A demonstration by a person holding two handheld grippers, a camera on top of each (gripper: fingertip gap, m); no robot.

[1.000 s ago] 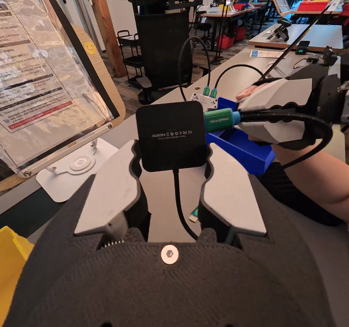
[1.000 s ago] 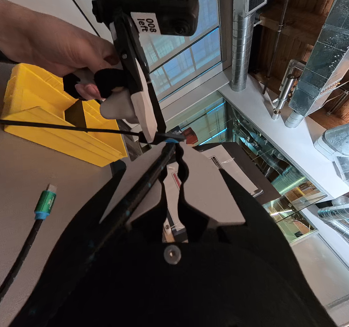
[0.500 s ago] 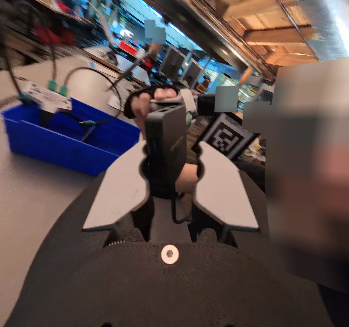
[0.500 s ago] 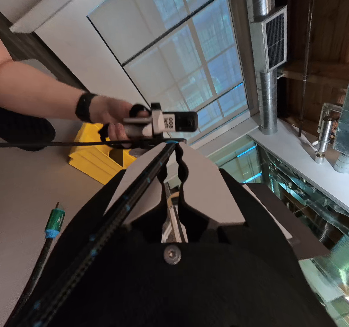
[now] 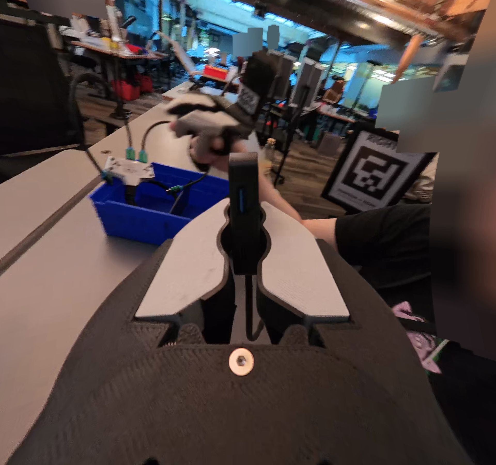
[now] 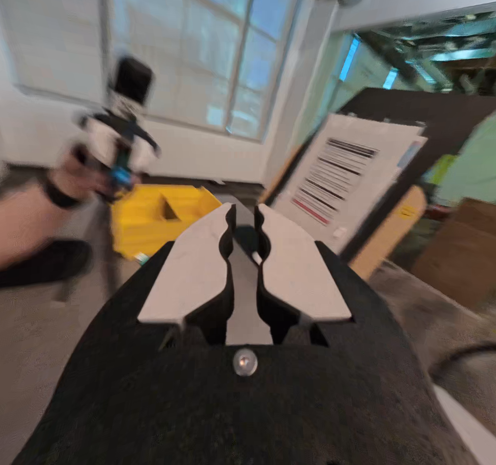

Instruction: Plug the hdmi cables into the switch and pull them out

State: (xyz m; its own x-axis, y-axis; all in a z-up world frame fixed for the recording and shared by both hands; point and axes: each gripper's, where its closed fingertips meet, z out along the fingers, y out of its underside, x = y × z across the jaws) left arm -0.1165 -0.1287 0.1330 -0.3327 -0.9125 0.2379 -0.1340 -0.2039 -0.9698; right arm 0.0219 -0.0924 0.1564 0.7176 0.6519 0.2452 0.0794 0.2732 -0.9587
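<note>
My left gripper is shut on the black HDMI switch and holds it edge-on above the table, with a blue port facing the camera. The switch's own black lead hangs down between the fingers. My right gripper is slightly open and empty, with bare table showing through the gap. It appears blurred and farther off in the left wrist view. In the right wrist view the left gripper is blurred, with a green and blue plug at it. Another green plug lies loose on the table.
A blue bin on the grey table holds a white adapter with green-plugged cables. A yellow bin stands beside the left hand. A sign stand and a black-and-white marker board stand nearby.
My right gripper has let go of the black cable and swung away. My left gripper has turned the switch from flat to edge-on and swung toward the blue bin.
</note>
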